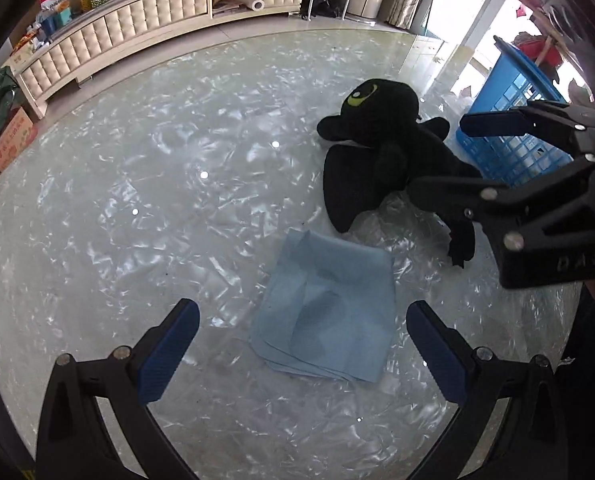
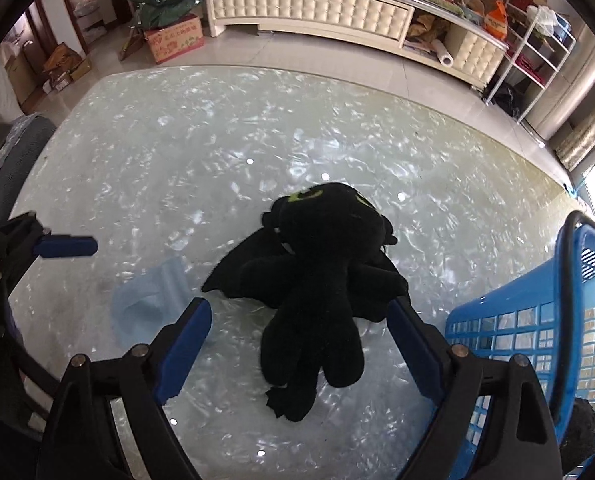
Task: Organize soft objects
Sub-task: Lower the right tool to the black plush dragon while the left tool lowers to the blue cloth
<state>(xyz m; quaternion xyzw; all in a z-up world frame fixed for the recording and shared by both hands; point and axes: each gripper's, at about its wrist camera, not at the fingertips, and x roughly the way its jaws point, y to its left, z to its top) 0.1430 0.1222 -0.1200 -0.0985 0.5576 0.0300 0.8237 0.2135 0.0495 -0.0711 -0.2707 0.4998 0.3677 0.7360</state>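
Left wrist view, left gripper (image 1: 301,340): we see it spread wide and holding nothing, hovering over the counter (image 1: 137,200).
Left wrist view, cloth (image 1: 329,312): 1 folded light-blue cloth lies flat straight ahead between our fingers, its long axis running away from us.
Left wrist view, plush (image 1: 377,148): 1 black dragon plush lies beyond the cloth to the right, with its tail toward the right gripper (image 1: 441,160).
Left wrist view, basket (image 1: 509,120): 1 blue basket stands just right of the plush.
Right wrist view, right gripper (image 2: 297,344): spread, gripping nothing.
Right wrist view, plush (image 2: 321,280): its hind end and tail lie between our 2 open fingers, head pointing away, long axis along our line of reach.
Right wrist view, basket (image 2: 537,320): close on our right, tipped toward the plush.
Right wrist view, cloth (image 2: 149,300): off to the left, nearer the left gripper (image 2: 63,246).
Judgement: we take the right gripper as nearer the plush, the left nearer the cloth.
Count: 2 soft things, 1 basket, 2 grippers.
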